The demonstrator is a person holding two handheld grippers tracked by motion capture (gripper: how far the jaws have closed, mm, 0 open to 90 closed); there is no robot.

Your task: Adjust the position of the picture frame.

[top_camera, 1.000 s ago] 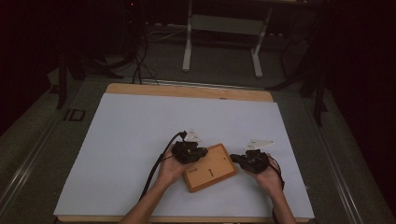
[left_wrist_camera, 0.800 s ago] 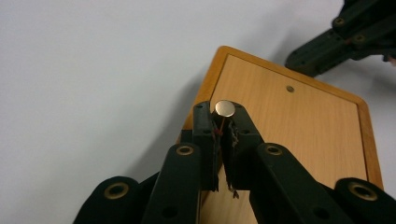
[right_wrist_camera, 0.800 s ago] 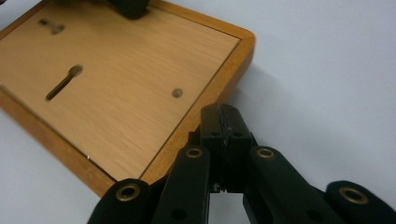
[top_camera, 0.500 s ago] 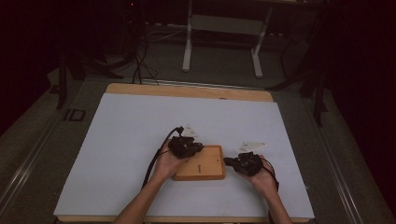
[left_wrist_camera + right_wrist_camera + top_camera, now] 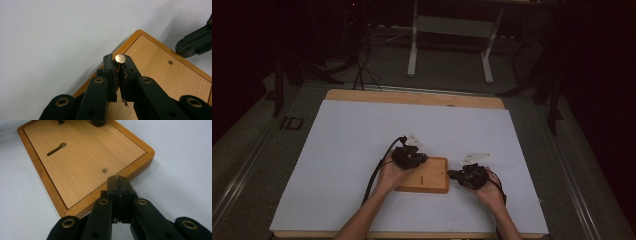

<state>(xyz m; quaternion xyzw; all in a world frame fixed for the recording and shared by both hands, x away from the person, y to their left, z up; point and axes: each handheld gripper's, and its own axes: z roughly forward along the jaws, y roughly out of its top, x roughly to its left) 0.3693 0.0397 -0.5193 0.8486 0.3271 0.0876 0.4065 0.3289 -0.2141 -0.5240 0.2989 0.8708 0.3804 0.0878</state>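
Observation:
A flat wooden board (image 5: 428, 179) lies on the white table top, between both hands. It has a keyhole slot (image 5: 56, 149) and a small round hole (image 5: 105, 170) in its pale panel. My left gripper (image 5: 117, 63) hovers over the board's corner (image 5: 140, 33), shut on a small metal pin with a round shiny head (image 5: 120, 58). In the high view the left gripper (image 5: 410, 158) sits at the board's far left corner. My right gripper (image 5: 118, 180) is shut with nothing in it, its tips at the board's rim; in the high view the right gripper (image 5: 453, 174) is at the board's right edge.
The white sheet (image 5: 347, 150) covers most of a wooden table, with open room to the left and at the back. Black cables (image 5: 377, 172) trail from the left gripper toward the person. A metal stand (image 5: 452, 30) is on the floor beyond the table.
The board lay skewed a second ago and now sits square to the table edge. Both hands have shifted slightly with it; the right gripper stays at its right edge.

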